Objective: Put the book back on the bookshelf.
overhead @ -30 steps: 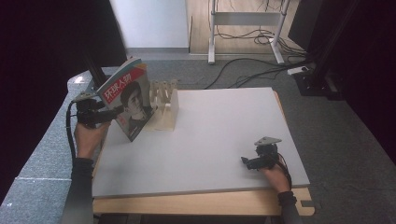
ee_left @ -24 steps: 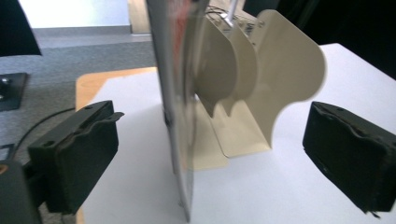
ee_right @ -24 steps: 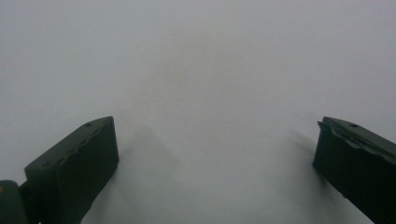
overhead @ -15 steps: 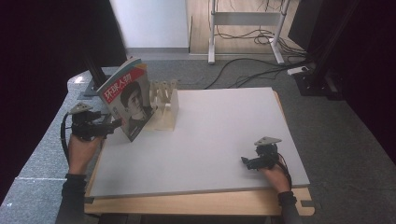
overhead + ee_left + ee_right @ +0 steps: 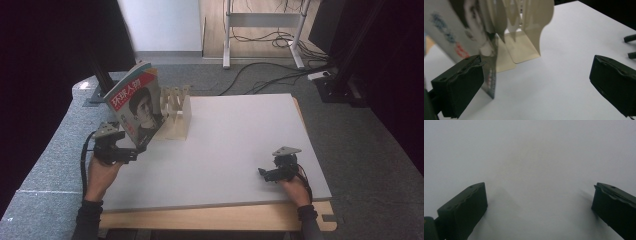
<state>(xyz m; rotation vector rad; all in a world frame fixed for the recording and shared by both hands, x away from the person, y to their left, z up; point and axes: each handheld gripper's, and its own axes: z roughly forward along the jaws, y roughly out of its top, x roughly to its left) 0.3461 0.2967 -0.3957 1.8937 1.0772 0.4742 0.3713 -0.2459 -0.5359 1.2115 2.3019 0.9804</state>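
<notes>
Magazine (image 5: pixel 135 106) leans against the rack (image 5: pixel 176 114) at ten o'clock on the desk (image 5: pixel 235 145); left gripper (image 5: pixel 131 153) has drawn back from it, jaws wide, so placing seems finished. Right gripper (image 5: pixel 263 173) rests wide open.

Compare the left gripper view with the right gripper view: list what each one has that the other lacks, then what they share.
Left gripper view alone: the magazine leaning against the beige rack, its lower corner close by the left tool's left jaw, and two dark tips of the other tool at the far right edge.

Right gripper view alone: nothing extra; the right tool hangs above bare table, with soft jaw shadows on it.

Both: two black jaws standing wide apart with nothing between them, and the white tabletop.
</notes>
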